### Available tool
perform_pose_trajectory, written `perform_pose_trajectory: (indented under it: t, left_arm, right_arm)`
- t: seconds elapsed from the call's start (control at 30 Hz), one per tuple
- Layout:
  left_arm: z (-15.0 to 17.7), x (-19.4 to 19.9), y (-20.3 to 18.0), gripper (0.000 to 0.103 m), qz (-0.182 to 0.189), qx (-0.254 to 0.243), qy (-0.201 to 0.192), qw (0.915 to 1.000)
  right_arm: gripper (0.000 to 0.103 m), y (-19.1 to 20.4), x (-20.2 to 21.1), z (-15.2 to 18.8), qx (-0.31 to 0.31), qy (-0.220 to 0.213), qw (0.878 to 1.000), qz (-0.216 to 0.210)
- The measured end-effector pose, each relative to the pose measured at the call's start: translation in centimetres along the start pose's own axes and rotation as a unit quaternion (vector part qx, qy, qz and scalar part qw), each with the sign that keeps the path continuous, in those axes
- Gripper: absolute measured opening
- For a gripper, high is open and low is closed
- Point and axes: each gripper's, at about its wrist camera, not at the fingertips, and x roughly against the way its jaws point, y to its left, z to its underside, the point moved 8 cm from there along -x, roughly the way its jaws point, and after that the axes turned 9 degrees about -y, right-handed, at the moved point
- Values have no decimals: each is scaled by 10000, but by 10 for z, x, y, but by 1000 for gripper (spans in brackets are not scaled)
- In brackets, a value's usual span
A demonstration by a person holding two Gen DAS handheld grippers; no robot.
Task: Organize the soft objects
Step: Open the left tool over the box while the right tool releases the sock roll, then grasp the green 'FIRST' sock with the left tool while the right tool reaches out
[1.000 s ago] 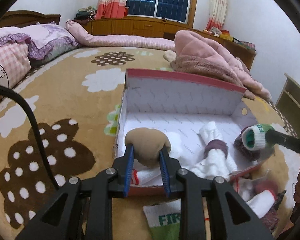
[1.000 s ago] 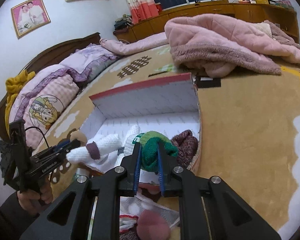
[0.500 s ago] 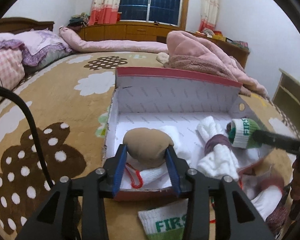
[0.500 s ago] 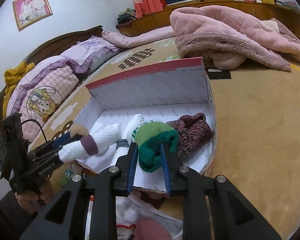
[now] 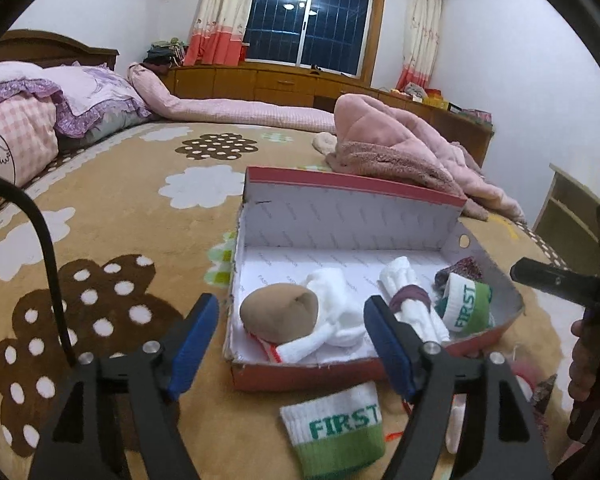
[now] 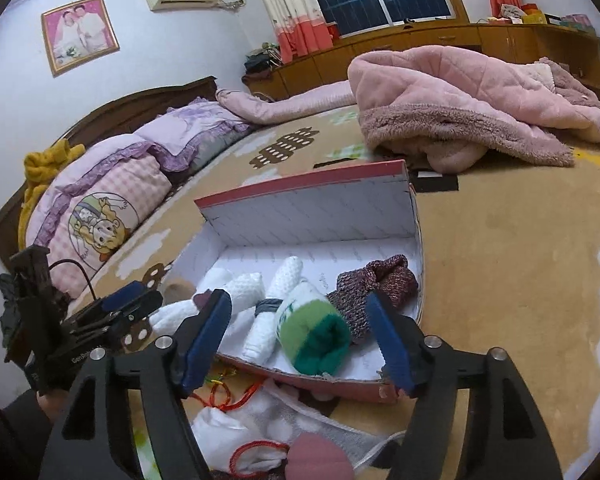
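The bed [image 5: 112,216] under everything is soft and yielding, so the box [image 5: 352,196] just ahead of both hand-held grippers could tip or slide if a finger leans on its low front wall, and that wall already looks torn at the corner by the right hand-held gripper [image 6: 298,336]. The pink robe [image 6: 452,96] lies well beyond the box and should not interfere. Both grippers are spread wide and hold nothing: the left hand-held gripper [image 5: 290,336] frames the brown roll [image 5: 279,317], the right one frames the green roll [image 6: 314,334], both lying inside the box. The loose sock [image 5: 340,436] and the red string [image 6: 224,394] lie below the fingers, outside the box; I judge the string could snag a finger on the next reach.
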Motion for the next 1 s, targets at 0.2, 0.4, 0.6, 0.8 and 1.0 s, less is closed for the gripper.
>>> perform_pose_trajectory:
  t: [0.2,0.4,0.6,0.8,1.0]
  left_arm:
    - [11,13,-1,78,267,104,184,9994]
    - [16,33,-6,77,407,175,120,9989]
    - [19,53,-13,55,473,161,82,9987]
    - [33,63,-13,51,426,227,175,9987]
    - [51,55,-11,52,404,540,501,9965]
  right_arm:
    - [73,7,5,9,88,167,9998,33]
    - [73,12,16,21,269,191,9992,242]
    - [73,19,34,29,434,103,9986,292]
    - [73,13,51,37,156,101,9993,319]
    - [73,5,55,53,45,234,9979,605]
